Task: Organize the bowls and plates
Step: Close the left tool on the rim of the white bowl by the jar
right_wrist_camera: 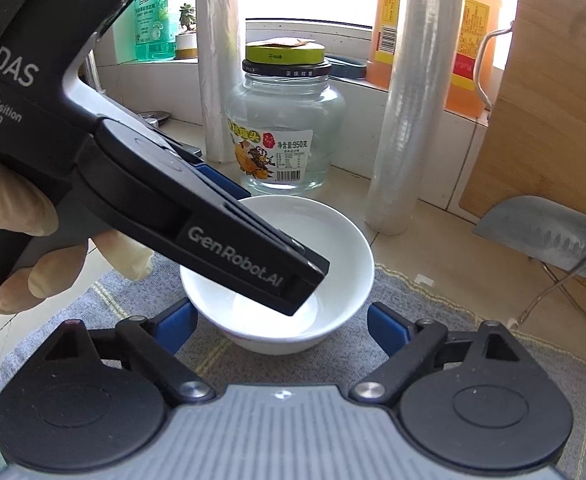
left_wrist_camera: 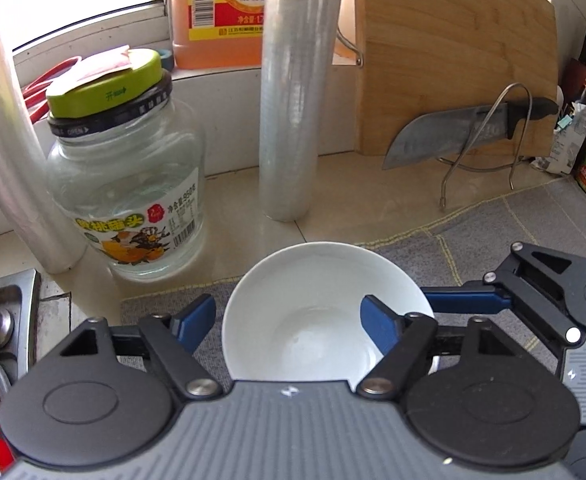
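Early stage: left gripper [left_wrist_camera: 289, 320] fingers straddling bowl [left_wrist_camera: 325, 312] rim, grip unclear; right gripper [right_wrist_camera: 281, 326] fingers released; stacking undone.

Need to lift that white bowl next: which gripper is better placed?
Left, probably. The left gripper straddles the white bowl's rim, one finger inside, one outside. The right gripper only flanks the whole bowl, wider apart.
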Tool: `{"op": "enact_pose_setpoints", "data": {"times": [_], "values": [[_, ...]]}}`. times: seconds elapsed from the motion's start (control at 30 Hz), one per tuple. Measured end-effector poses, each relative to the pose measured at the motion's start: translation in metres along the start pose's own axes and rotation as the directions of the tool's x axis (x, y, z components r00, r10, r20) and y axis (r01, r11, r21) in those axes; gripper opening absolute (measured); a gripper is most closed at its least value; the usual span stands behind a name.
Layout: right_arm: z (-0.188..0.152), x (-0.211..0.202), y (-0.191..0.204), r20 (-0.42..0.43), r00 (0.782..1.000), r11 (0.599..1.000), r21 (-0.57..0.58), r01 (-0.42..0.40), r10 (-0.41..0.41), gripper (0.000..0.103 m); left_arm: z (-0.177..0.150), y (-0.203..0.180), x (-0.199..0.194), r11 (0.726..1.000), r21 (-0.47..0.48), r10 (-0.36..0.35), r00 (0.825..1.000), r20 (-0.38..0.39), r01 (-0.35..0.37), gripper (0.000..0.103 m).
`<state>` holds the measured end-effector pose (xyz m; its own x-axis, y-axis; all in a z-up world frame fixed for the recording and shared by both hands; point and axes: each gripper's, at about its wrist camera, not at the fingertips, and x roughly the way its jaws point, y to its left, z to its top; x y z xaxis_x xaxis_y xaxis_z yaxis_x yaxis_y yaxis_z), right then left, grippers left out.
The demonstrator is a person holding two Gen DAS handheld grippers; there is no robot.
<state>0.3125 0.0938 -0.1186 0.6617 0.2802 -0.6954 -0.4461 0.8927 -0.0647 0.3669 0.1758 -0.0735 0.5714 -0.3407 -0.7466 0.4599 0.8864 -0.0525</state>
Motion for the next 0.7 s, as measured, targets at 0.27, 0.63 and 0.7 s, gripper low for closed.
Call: {"op": "enact_pose_setpoints", "data": {"times": [0.27,0.63,0.7], "values": [[-0.0016,-0.0012,0.0025,0.010,1.000,1.000,-0.007,-0.012,0.012,0.092,0.0017,0.0009,0.0032,1.000,0.015,-0.026,1.000,-0.011,0.026,0.068],[-0.0041,-0.0050,0.0001,0.010,1.000,1.000,-0.003,-0.014,0.014,0.092,0.0027,0.0022,0.0045,0.999,0.020,-0.033,0.999,-0.013,0.033,0.068],[-0.0037,-0.0050,0.0001,0.006,1.000,1.000,-0.003,-0.015,0.015,0.092,0.0031,0.0018,0.0041,0.999,0.019,-0.036,0.999,-0.013,0.036,0.068]]}}
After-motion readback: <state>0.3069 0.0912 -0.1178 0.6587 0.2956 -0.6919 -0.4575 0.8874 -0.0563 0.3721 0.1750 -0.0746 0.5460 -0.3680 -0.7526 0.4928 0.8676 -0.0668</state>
